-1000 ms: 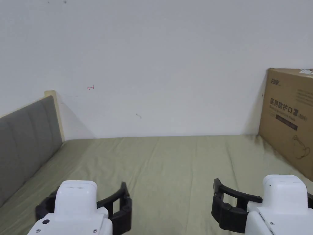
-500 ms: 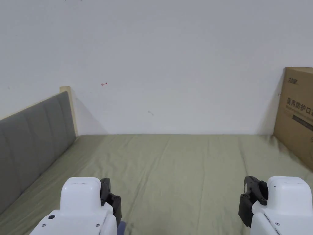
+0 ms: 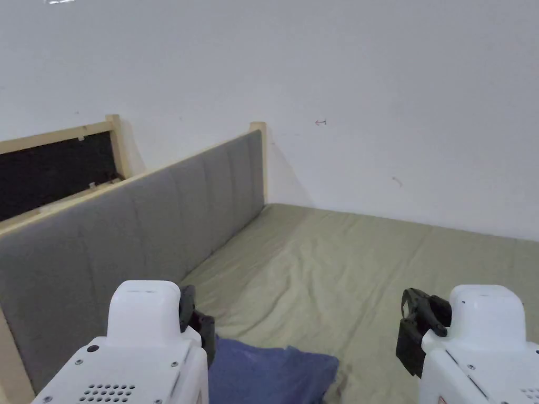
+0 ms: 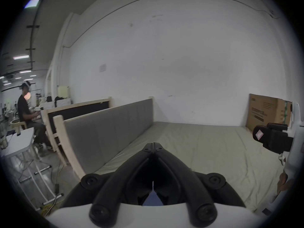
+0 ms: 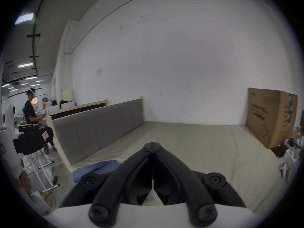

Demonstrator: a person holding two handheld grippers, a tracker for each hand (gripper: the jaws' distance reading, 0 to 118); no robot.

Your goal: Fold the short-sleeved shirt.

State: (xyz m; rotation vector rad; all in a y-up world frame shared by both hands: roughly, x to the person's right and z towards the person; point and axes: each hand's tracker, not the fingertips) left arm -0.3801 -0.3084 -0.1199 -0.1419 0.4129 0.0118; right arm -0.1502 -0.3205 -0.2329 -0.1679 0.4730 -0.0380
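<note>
A crumpled blue shirt (image 3: 268,371) lies on the olive bed sheet (image 3: 342,263) near the front edge, beside the grey headboard. The left gripper (image 3: 196,318) hovers just above the shirt's left part, jaws shut with nothing between them. In the left gripper view its jaws (image 4: 153,145) meet at the tips, and a bit of blue cloth (image 4: 152,201) shows beneath them. The right gripper (image 3: 421,321) hangs to the right of the shirt over bare sheet, also shut and empty (image 5: 152,145). From the right gripper view the shirt (image 5: 97,169) sits low on the left.
A grey padded headboard (image 3: 137,226) in a pale wood frame runs along the bed's left side. A white wall (image 3: 395,105) closes the far end. A tall cardboard box (image 5: 271,116) stands on the bed's right. A person (image 4: 26,109) sits by a white table (image 4: 16,142) far left.
Both grippers went from open to shut. The head camera swung left and down, bringing the headboard and the blue shirt into the picture and losing the cardboard box.
</note>
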